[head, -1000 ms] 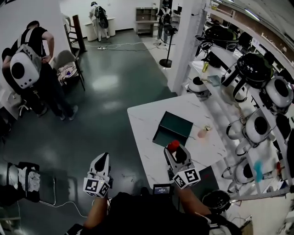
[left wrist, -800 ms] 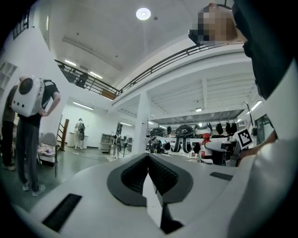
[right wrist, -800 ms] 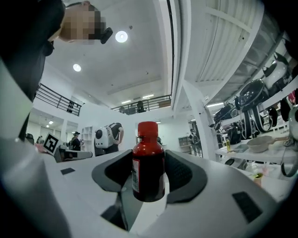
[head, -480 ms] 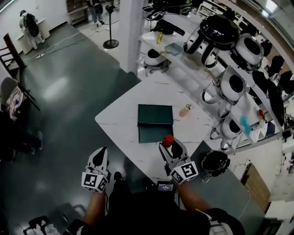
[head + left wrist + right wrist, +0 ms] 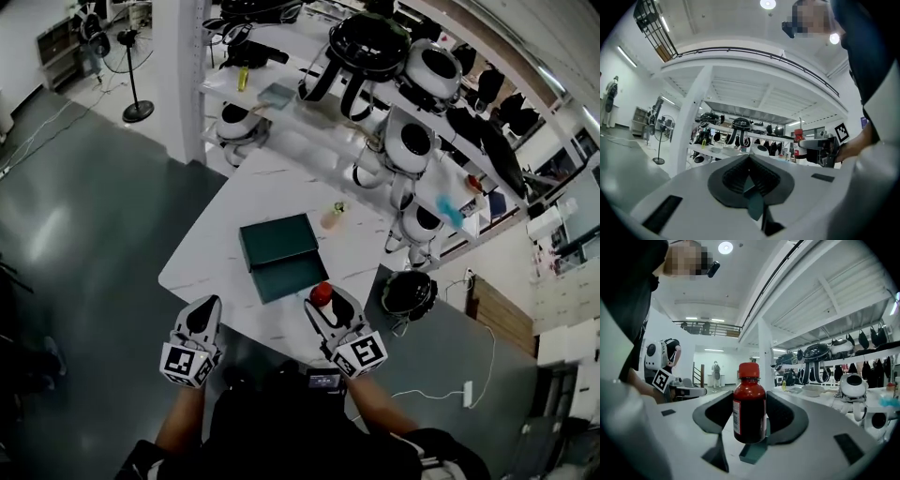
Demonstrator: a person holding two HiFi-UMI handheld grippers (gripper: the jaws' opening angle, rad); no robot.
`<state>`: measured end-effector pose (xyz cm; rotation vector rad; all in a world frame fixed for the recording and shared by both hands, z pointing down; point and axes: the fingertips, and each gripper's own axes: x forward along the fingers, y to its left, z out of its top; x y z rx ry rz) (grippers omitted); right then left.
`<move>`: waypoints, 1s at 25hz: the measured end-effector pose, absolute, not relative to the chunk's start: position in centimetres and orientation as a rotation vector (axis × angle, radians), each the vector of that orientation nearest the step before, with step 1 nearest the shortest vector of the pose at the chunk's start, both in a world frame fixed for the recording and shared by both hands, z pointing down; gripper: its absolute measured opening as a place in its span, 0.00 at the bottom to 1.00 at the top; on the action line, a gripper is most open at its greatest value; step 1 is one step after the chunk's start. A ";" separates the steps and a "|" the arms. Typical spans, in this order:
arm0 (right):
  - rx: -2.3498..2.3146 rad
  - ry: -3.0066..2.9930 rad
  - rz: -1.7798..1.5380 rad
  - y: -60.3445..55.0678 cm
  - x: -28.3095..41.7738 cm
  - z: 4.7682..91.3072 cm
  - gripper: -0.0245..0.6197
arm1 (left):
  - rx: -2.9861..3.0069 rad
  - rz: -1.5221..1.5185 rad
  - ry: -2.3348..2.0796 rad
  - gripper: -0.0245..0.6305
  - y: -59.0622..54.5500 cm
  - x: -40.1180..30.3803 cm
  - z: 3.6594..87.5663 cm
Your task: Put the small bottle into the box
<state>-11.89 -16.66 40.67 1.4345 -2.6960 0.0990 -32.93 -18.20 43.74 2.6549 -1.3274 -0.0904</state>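
Observation:
A small dark-red bottle with a red cap [image 5: 749,404] stands upright between the jaws of my right gripper [image 5: 750,420], which is shut on it. In the head view that gripper [image 5: 323,302] holds the bottle [image 5: 321,293] over the table's near edge, just in front of the open dark green box [image 5: 263,234]. My left gripper [image 5: 202,317] hangs off the table's left corner; its jaws [image 5: 749,161] are shut with nothing in them. A small pinkish bottle [image 5: 332,217] lies on the white table [image 5: 216,251] beyond the box.
Shelves [image 5: 309,112] with white and black helmet-like devices run along the table's far side. A white pillar [image 5: 178,75] stands at the back left. A black round device [image 5: 406,293] sits on the floor right of the table, with a cable and power strip [image 5: 466,392] nearby.
The head view has swung right, from the open floor and people to the table and shelves. Both grippers keep their places in the picture; the right one still holds the red bottle.

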 end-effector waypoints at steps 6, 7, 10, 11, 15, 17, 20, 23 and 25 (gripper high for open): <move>1.290 -2.558 -0.042 -17.8 -12.5 42.8 0.40 | 2.752 -0.020 -1.217 0.06 -19.8 -29.6 45.4; 1.246 -2.538 -0.055 -18.3 -12.7 43.4 0.40 | 2.745 -0.017 -1.214 0.06 -20.2 -29.3 45.8; 1.069 -2.463 -0.102 -19.8 -12.9 46.1 0.40 | 2.730 0.023 -1.218 0.06 -20.6 -28.7 47.3; 1.004 -2.430 -0.121 -20.4 -12.9 47.1 0.40 | 2.726 0.039 -1.222 0.06 -20.8 -28.5 47.8; 0.749 -2.325 -0.152 -22.4 -12.2 51.5 0.40 | 2.648 0.086 -1.223 0.06 -21.6 -27.1 49.8; 0.654 -2.283 -0.138 -23.3 -11.2 53.7 0.40 | 2.616 0.113 -1.215 0.06 -22.2 -25.9 51.0; 0.543 -2.233 -0.132 -25.3 -10.2 57.1 0.40 | 2.615 0.149 -1.217 0.06 -24.0 -24.5 53.2; 0.449 -2.206 -0.112 -26.4 -10.5 59.9 0.40 | 2.597 0.151 -1.240 0.06 -25.0 -24.0 54.5; 0.395 -2.195 -0.094 -26.7 -10.8 61.5 0.40 | 2.614 0.183 -1.242 0.06 -25.3 -23.7 55.0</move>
